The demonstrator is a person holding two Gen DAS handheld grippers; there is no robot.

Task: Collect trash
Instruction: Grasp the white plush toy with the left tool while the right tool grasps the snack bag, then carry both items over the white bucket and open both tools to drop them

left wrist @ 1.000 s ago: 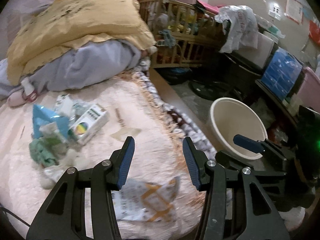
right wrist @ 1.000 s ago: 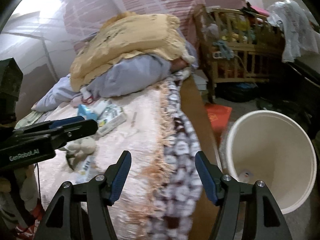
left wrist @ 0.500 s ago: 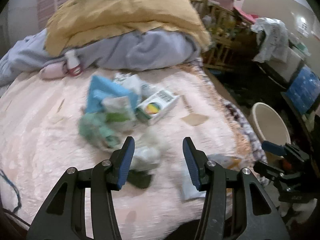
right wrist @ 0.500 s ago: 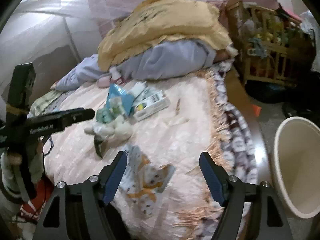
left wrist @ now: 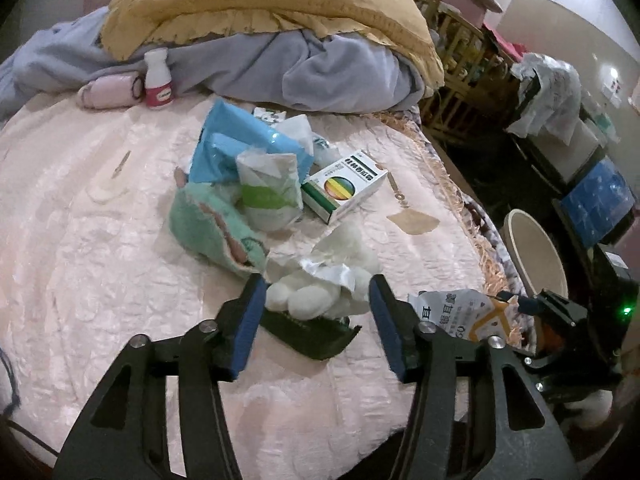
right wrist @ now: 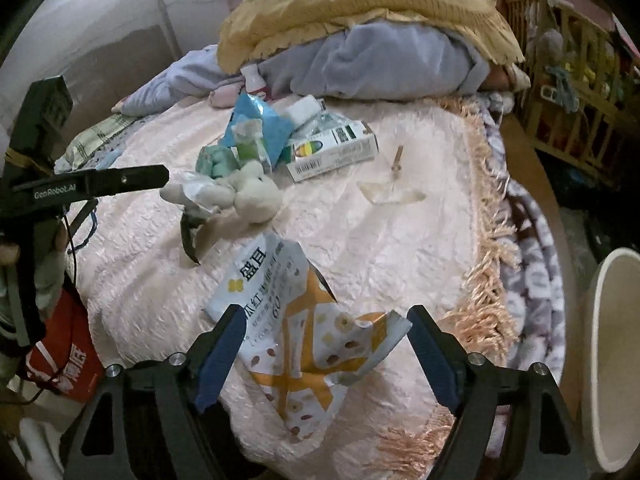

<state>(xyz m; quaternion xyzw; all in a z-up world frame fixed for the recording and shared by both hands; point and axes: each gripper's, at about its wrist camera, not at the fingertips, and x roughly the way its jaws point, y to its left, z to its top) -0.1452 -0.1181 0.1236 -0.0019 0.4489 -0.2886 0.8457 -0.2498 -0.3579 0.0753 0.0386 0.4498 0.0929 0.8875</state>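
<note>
Trash lies on a pink bedspread (left wrist: 100, 272). My left gripper (left wrist: 316, 312) is open, its fingers on either side of a clump of white crumpled tissue (left wrist: 320, 284) that lies on a dark wrapper (left wrist: 312, 332). My right gripper (right wrist: 324, 344) is open around a white and orange snack bag (right wrist: 304, 332); the bag also shows in the left wrist view (left wrist: 452, 312). Farther back lie a blue packet (left wrist: 240, 144), a green packet (left wrist: 212, 232), a clear wrapper (left wrist: 268, 188) and a white medicine box (left wrist: 344, 184). A cream bin (right wrist: 612, 360) stands on the floor to the right.
A yellow blanket (left wrist: 272, 0) and grey bedding (left wrist: 320, 64) are piled at the head of the bed. A small white bottle (left wrist: 158, 78) stands by them. A wooden crib (right wrist: 576, 80) and dark storage boxes (left wrist: 596, 200) stand to the right of the bed.
Both grippers swung left, away from the bin and over the bed. The left one came down around the tissue clump; the right one closed in on the snack bag.
</note>
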